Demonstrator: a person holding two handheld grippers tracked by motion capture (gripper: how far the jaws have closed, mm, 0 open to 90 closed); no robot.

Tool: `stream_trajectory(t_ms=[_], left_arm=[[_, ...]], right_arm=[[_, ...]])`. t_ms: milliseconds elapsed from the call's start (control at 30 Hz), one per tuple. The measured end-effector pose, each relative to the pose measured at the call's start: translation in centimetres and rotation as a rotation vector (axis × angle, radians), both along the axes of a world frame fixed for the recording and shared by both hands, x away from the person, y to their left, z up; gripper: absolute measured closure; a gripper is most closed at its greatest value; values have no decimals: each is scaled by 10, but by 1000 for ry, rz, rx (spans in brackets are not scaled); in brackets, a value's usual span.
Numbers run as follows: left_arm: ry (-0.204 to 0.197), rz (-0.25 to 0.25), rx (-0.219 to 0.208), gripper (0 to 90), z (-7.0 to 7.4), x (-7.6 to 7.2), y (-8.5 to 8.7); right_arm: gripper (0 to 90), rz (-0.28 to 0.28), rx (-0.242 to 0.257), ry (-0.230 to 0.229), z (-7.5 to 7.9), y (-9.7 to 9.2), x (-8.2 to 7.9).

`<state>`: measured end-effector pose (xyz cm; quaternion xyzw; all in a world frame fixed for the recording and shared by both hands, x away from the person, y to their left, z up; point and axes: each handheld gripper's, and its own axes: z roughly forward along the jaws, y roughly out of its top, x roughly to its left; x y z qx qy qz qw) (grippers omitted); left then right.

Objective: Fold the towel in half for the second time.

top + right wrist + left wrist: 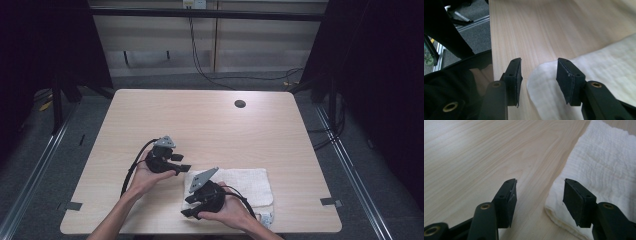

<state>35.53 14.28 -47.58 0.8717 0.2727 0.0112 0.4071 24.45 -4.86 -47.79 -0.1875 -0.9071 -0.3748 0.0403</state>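
**Inspector A:** We record the white folded waffle-weave cotton towel (245, 187) lying flat near the front edge of the pale wood-grain tabletop (210, 120), toward its front right corner. Its long axis runs parallel to that front edge.

**Inspector B:** Agreed. We find both tongs at the towel's left short end. The left tongs (539, 195) stand partly open, with nothing between the jaws; bare wood lies under the gap, and the towel's far left corner sits just under the right-hand jaw.

**Inspector A:** The right tongs (537, 75) also stand partly open, not gripping. The towel's near left corner lies below the gap, and we cannot tell whether either pad touches the cloth.

**Inspector B:** We judge the right tongs nearer, already over the fabric; the left tongs sit just beside the edge.

**Inspector A:** In our judgement, each must close on its own corner of that short end, with the towel's length stretching away toward the right edge.
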Motion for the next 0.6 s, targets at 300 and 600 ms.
stream_trajectory(t_ms=[300, 600], left_arm=[[0, -3, 26, 443, -3, -2, 8], [6, -28, 39, 443, -4, -4, 4]], right_arm=[[574, 30, -51, -96, -15, 11, -10], [808, 3, -85, -155, -15, 11, -9]])
